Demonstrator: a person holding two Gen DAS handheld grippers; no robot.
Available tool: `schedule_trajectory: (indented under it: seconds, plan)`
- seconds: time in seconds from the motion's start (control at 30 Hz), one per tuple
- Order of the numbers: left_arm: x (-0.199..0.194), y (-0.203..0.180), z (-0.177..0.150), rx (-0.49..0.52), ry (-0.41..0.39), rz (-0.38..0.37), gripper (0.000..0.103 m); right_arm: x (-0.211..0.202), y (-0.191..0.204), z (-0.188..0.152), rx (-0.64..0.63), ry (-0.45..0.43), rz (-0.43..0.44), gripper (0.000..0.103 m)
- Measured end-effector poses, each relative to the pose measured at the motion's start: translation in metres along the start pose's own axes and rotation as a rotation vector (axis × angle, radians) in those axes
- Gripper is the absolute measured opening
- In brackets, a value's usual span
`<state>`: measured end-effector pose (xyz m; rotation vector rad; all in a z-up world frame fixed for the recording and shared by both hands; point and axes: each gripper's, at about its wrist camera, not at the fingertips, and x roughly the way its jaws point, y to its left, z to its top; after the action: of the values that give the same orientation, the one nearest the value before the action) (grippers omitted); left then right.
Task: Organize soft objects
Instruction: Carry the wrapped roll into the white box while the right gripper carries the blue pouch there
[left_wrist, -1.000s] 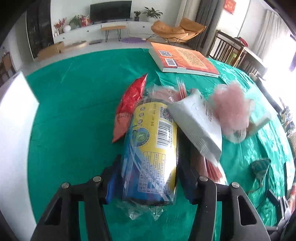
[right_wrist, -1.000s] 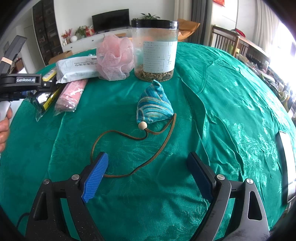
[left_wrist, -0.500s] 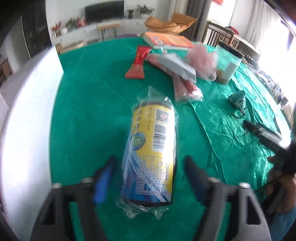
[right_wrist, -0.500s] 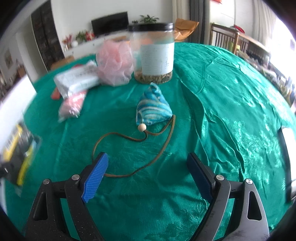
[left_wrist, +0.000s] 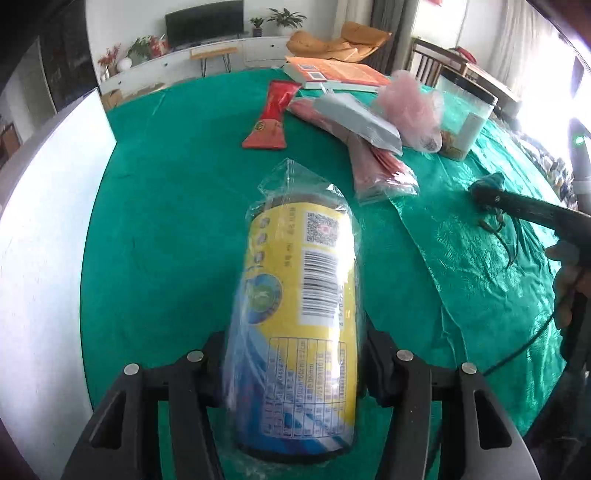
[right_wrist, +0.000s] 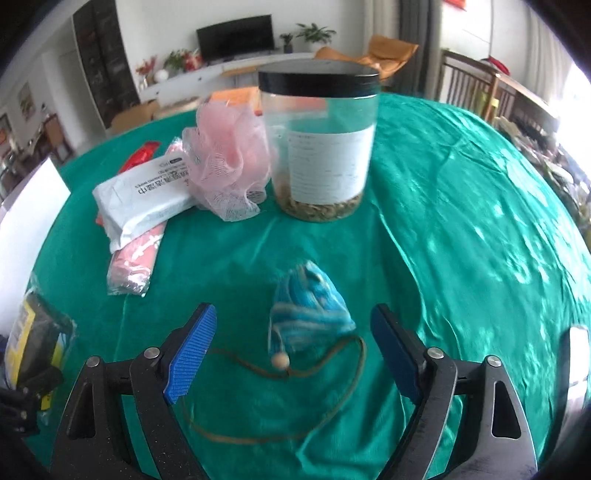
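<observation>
Closing on the plastic-wrapped yellow roll (left_wrist: 299, 332), your left gripper (left_wrist: 295, 365) clamps its near end, long axis running up-frame. Right view: your right gripper (right_wrist: 291, 354), half-open and narrowing, straddles the striped blue pouch (right_wrist: 308, 310) (untouched), lower centre.

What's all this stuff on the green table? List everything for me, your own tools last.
Wrapped roll: one, yellow-blue, between left tongs.
Pouch: one, striped blue with brown cord, between right tongs.
Jar: one, clear, black lid, behind pouch.
Bath pouf: one, pink, beside jar.
White packet: one, atop pink pack.
Red sachet: one, far side.
Book: one, orange, table's far edge.
Tablecloth: green.
Left tongs: closing on roll.
Right tongs: closing, not touching pouch.
</observation>
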<state>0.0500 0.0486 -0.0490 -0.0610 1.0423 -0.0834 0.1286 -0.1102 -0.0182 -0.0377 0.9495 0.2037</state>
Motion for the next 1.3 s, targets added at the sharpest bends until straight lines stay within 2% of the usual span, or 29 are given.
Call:
schedule_trajectory:
  seconds: [0.03, 0.07, 0.23, 0.3, 0.37, 0.47, 0.63, 0.7, 0.8, 0.83, 0.9, 0.93, 0.97, 1.03, 1.1, 1.17, 1.23, 1.3]
  plan:
    - [-0.004, 0.002, 0.0, -0.005, -0.007, -0.005, 0.053, 0.005, -0.003, 0.002, 0.018, 0.023, 0.0, 0.041]
    - [-0.008, 0.003, -0.001, -0.01, -0.012, -0.014, 0.053, 0.007, -0.006, 0.002, 0.039, 0.037, -0.009, 0.043]
    - [-0.054, 0.018, -0.004, -0.079, -0.068, -0.14, 0.053, -0.037, -0.01, -0.008, 0.08, -0.037, 0.017, 0.043]
    - [-0.078, 0.032, -0.003, -0.096, -0.105, -0.155, 0.053, -0.061, 0.001, -0.008, 0.057, -0.063, 0.05, 0.043]
    - [-0.103, 0.049, -0.003, -0.113, -0.146, -0.139, 0.053, -0.089, 0.021, -0.004, 0.031, -0.1, 0.104, 0.043]
    - [-0.143, 0.091, -0.007, -0.152, -0.211, -0.065, 0.053, -0.136, 0.069, 0.01, -0.012, -0.172, 0.242, 0.043]
    - [-0.198, 0.188, -0.036, -0.268, -0.259, 0.172, 0.053, -0.202, 0.173, 0.024, -0.132, -0.243, 0.505, 0.043]
    - [-0.206, 0.221, -0.052, -0.316, -0.241, 0.263, 0.053, -0.217, 0.219, 0.022, -0.19, -0.233, 0.61, 0.043]
    - [-0.207, 0.263, -0.08, -0.39, -0.189, 0.389, 0.055, -0.216, 0.282, 0.011, -0.258, -0.16, 0.739, 0.043]
    - [-0.204, 0.273, -0.088, -0.414, -0.163, 0.427, 0.061, -0.208, 0.304, 0.004, -0.278, -0.122, 0.771, 0.044]
    - [-0.196, 0.291, -0.104, -0.463, -0.14, 0.469, 0.081, -0.191, 0.331, -0.008, -0.302, -0.056, 0.801, 0.052]
    - [-0.195, 0.295, -0.109, -0.481, -0.147, 0.485, 0.093, -0.179, 0.339, -0.012, -0.313, -0.012, 0.815, 0.068]
    - [-0.195, 0.295, -0.11, -0.489, -0.164, 0.498, 0.095, -0.17, 0.343, -0.016, -0.31, 0.015, 0.821, 0.072]
    - [-0.195, 0.291, -0.108, -0.483, -0.188, 0.509, 0.095, -0.157, 0.333, -0.024, -0.289, 0.006, 0.793, 0.072]
    - [-0.194, 0.275, -0.095, -0.459, -0.224, 0.489, 0.095, -0.151, 0.315, -0.028, -0.298, -0.04, 0.696, 0.072]
    - [-0.193, 0.253, -0.08, -0.425, -0.268, 0.441, 0.095, -0.142, 0.285, -0.032, -0.31, -0.106, 0.546, 0.078]
    - [-0.189, 0.223, -0.062, -0.383, -0.302, 0.376, 0.095, -0.127, 0.241, -0.037, -0.281, -0.158, 0.362, 0.079]
    - [-0.18, 0.177, -0.045, -0.306, -0.326, 0.267, 0.096, -0.104, 0.19, -0.044, -0.219, -0.161, 0.195, 0.079]
